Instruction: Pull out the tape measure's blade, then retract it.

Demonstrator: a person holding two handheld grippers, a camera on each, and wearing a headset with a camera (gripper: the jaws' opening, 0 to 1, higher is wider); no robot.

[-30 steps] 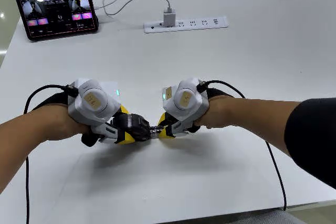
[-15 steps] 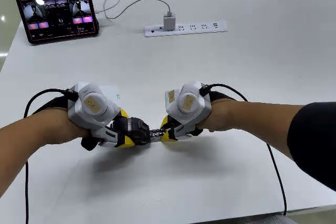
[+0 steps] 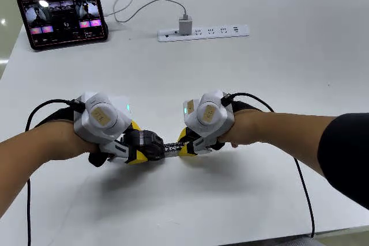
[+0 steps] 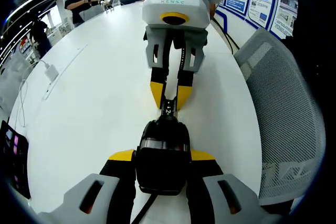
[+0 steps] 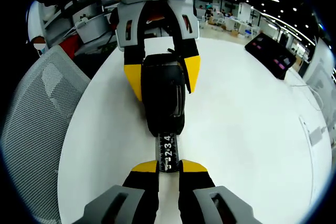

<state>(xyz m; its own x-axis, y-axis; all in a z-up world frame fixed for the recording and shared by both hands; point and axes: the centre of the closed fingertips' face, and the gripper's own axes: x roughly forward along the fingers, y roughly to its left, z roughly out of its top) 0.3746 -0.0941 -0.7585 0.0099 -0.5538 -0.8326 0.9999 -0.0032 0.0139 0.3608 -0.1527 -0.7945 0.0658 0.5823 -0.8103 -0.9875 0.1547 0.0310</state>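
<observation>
My left gripper (image 3: 138, 147) squeezes the tape measure (image 3: 149, 144) tight, low by the table (image 3: 242, 84), and my right gripper (image 3: 185, 145) pinches its blade (image 5: 167, 150), barely out, so a weak pinch could let it snap back.

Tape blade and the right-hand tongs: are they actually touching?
Touching. The right gripper view shows the right tongs closed on the numbered blade, just ahead of the black case, with no gap on either side.
</observation>
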